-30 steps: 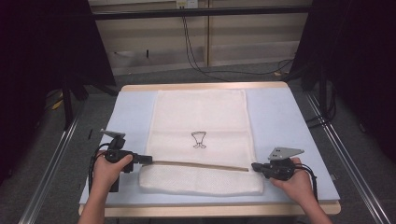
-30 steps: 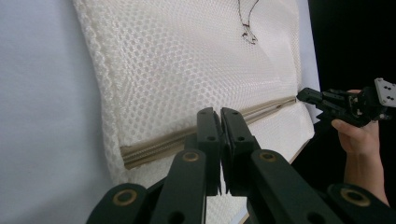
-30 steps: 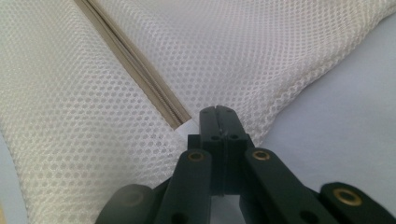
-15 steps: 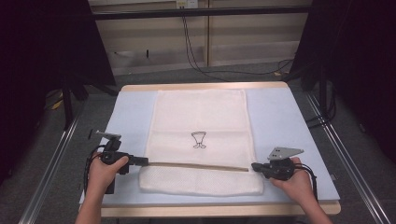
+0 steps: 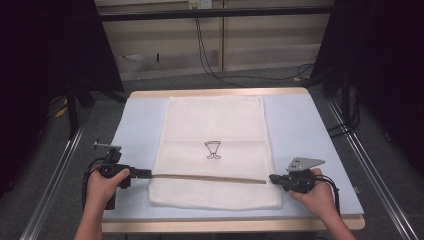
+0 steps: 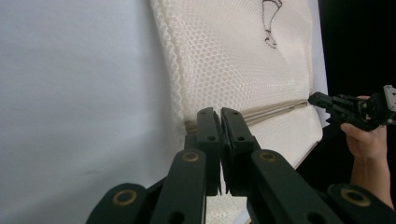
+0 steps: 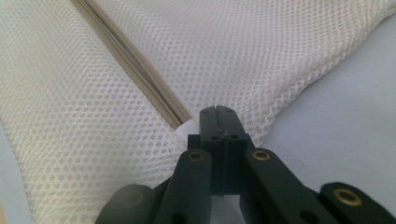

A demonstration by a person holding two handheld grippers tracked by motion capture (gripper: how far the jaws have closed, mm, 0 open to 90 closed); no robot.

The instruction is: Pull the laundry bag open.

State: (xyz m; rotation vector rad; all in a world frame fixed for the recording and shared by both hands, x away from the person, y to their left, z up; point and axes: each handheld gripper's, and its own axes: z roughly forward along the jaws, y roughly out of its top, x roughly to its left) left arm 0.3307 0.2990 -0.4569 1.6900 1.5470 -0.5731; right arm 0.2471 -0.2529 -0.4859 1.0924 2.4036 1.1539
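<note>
A white mesh bag with a black goblet drawing lies flat on the pale blue table. A tan zipper runs across its near part. My left gripper is shut at the zipper's left end, on the bag's edge. In the left gripper view the jaws stand together over that end of the zipper, and what the pads pinch is hidden. My right gripper is shut on the bag's right edge, beside the zipper's other end. Its closed jaws rest on the mesh.
The table's wooden front edge runs just below both hands. Metal rails flank the table on the floor. Cables hang down the back wall, and bare blue tabletop lies on either side of the bag.
My left hand and gripper have shifted a little to the left, towards the table's left edge, still at the zipper's end. The right hand has kept still.
</note>
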